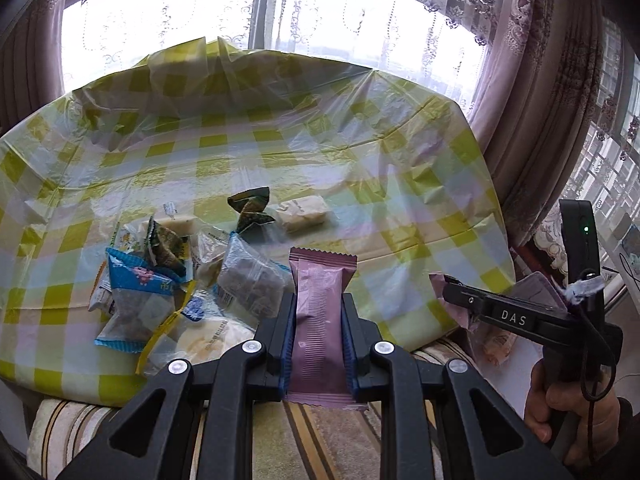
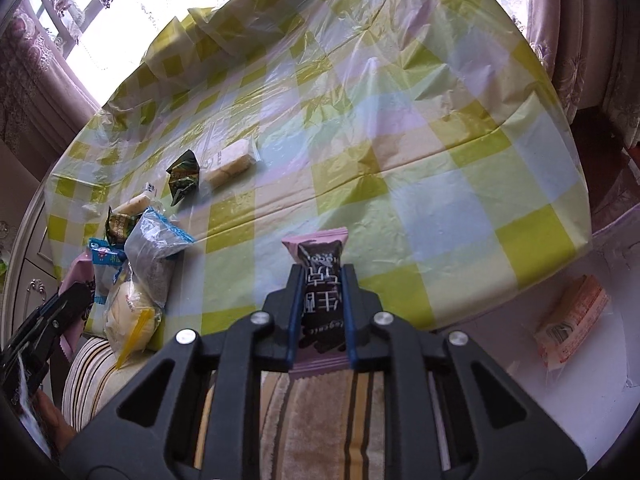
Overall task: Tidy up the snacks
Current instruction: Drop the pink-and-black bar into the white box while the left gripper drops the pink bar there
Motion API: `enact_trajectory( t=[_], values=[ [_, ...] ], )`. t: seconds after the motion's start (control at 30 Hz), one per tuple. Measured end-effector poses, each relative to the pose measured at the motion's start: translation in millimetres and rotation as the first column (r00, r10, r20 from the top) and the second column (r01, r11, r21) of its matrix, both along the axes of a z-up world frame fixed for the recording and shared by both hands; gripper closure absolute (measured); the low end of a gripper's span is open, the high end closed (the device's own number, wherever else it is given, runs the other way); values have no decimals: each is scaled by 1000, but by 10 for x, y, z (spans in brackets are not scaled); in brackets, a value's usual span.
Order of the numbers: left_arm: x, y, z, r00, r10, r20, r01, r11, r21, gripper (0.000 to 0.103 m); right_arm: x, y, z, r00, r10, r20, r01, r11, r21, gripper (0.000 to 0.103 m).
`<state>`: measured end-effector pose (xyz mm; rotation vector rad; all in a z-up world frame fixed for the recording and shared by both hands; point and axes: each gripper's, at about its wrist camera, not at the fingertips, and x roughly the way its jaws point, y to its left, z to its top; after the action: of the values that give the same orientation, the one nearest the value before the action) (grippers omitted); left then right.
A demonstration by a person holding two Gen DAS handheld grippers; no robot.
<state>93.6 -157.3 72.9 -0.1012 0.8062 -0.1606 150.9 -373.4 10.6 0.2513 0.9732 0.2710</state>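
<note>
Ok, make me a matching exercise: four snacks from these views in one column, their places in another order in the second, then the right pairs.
Things:
1. pink wrapper, plain side up
2. pink wrapper, dark printed side up
3. green foil snack
4. orange-printed packet

Places:
A. off the tablecloth, on the white surface to the right
B. between the left gripper's fingers
C. lying on the tablecloth beside a pale cake in clear wrap
D. between the right gripper's fingers

Pairs: 1-B, 2-D, 3-C, 4-A

Checked plastic tablecloth [image 1: 360, 152], lace curtains [image 1: 532, 80], bright window [image 1: 328, 12], striped cushion [image 2: 320, 420].
</note>
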Motion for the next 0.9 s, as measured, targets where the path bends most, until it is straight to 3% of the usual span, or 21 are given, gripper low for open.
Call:
enact_trajectory(
  t=[0.27,0.57,0.8,0.9],
  values=[
    [182,-766,-72,970,-237,-59,236,972,-21,81,-310,-713,-74,993,-113,-32,112,994,-19,82],
    [323,-1576,-223,878,-457,-144,450,889,-81,81,-479,-1365,-342,961,-255,-104,252,967,-42,82],
    [386,-1921,-360,818,-540,-200,526,842,-123,80,-485,-1549,-424,947,-292,-131,291,956,-30,80],
    [413,-1947,-396,813,-542,-215,522,841,-142,77,-475,-1556,-408,947,-295,-126,294,955,-25,79]
  ],
)
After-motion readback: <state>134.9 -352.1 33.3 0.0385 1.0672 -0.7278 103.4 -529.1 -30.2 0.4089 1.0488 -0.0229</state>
